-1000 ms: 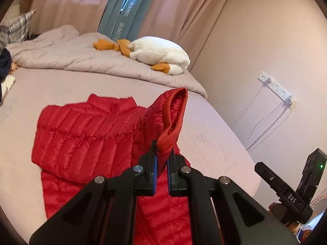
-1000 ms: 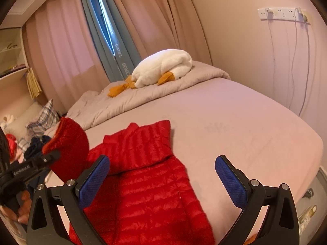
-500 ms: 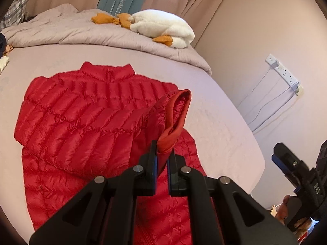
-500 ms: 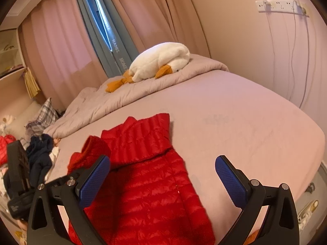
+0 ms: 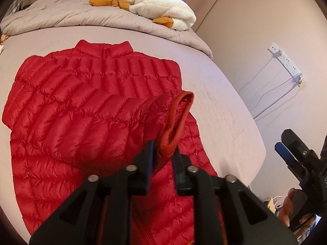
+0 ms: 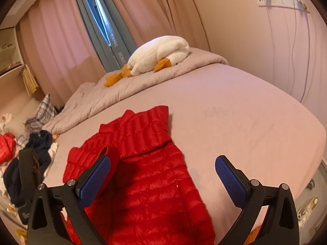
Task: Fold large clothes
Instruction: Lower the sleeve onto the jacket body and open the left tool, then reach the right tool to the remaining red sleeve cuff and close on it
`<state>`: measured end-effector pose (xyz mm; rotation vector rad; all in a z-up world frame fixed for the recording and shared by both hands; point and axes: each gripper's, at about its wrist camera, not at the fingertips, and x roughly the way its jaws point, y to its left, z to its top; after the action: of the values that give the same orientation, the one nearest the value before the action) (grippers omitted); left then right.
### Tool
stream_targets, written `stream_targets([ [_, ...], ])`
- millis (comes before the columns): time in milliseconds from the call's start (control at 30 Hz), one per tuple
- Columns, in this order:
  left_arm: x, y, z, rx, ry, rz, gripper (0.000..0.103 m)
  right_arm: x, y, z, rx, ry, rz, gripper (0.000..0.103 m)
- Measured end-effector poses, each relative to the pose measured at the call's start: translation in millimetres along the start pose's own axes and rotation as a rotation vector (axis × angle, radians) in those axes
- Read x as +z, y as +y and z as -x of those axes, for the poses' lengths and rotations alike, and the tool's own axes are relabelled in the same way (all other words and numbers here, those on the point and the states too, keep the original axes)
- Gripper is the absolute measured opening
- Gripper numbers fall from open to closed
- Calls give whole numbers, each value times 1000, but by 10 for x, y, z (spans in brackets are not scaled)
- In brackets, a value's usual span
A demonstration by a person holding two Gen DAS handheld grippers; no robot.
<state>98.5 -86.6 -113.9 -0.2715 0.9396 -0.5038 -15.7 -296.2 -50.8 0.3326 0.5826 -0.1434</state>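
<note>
The red down jacket (image 5: pixel 81 110) lies spread on the bed (image 5: pixel 220 106), collar toward the far side, its body filling the sheet ahead of and to the left of the left gripper (image 5: pixel 163 155). One sleeve is folded across the jacket's front, and its cuff (image 5: pixel 175 126) stands up between the left gripper's fingers (image 5: pixel 149 159). Those fingers are opening: a narrow gap shows on either side of the cuff's lower fold, so the cloth sits between them without being pinched

The right gripper (image 6: pixel 161 177) hangs over the jacket's lower right part with its blue-padded fingers (image 6: pixel 96 177) spread wide and nothing between them; the jacket's hem side lies directly beneath and ahead of them. In the left wrist view this gripper shows off to the right, beyond the bed's edge

Far ahead of both grippers a white plush duck (image 6: pixel 161 55) rests on a bunched grey quilt (image 6: pixel 143 83) below the curtains (image 6: pixel 61 40). A heap of other clothes (image 6: pixel 36 147) lies left of the right gripper's fingers
</note>
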Motion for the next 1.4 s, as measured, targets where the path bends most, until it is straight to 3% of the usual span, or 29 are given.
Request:
stream_targets([
  [200, -9, 9, 178, 28, -23, -5, 70, -18, 1, -10, -2, 4, -3, 102],
  [567, 98, 501, 846, 193, -177, 102, 102, -45, 54, -44, -7, 17, 12, 102],
  [800, 2, 1051, 1286, 342, -262, 225, 102, -64, 156, -97, -3, 32, 35, 102],
  [1033, -242, 1540, 1541, 438, -273, 376, 102, -142, 335, -258, 30, 82, 70, 102],
  [1333, -533, 1704, 1694, 555, -248, 402, 102, -384, 618, -802, 72, 224, 114, 102],
  [1400, -553, 1710, 1700, 571, -247, 396, 102, -449, 651, -952, 69, 264, 117, 98],
])
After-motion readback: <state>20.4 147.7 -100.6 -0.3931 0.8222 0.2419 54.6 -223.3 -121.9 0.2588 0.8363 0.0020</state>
